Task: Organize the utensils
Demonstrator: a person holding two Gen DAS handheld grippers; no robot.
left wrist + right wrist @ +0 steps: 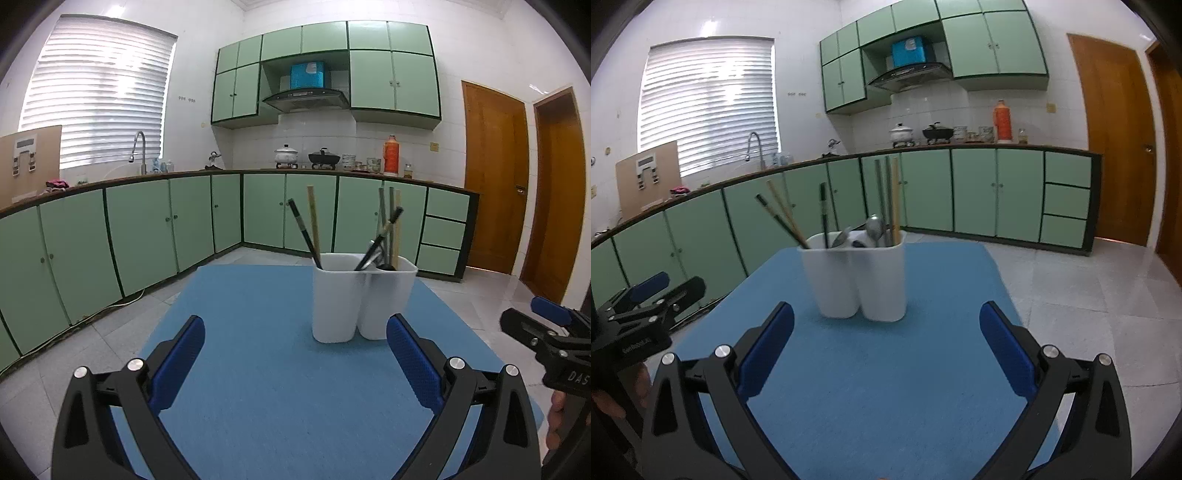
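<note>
A white two-compartment utensil holder (343,299) stands upright on the blue table mat (277,369); it also shows in the right wrist view (857,277). Black and wooden chopsticks (312,225) lean in its left compartment; more chopsticks and dark utensils (388,232) stand in the right one. In the right wrist view, chopsticks (783,214) and metal spoons (873,229) stick out of it. My left gripper (295,328) is open and empty, a little short of the holder. My right gripper (886,317) is open and empty, also just before the holder.
The blue mat (886,369) covers a table with tiled floor (1071,288) around it. Green kitchen cabinets (147,229) run along the back and left. Wooden doors (495,173) stand at the right. The right gripper shows at the left view's right edge (554,332).
</note>
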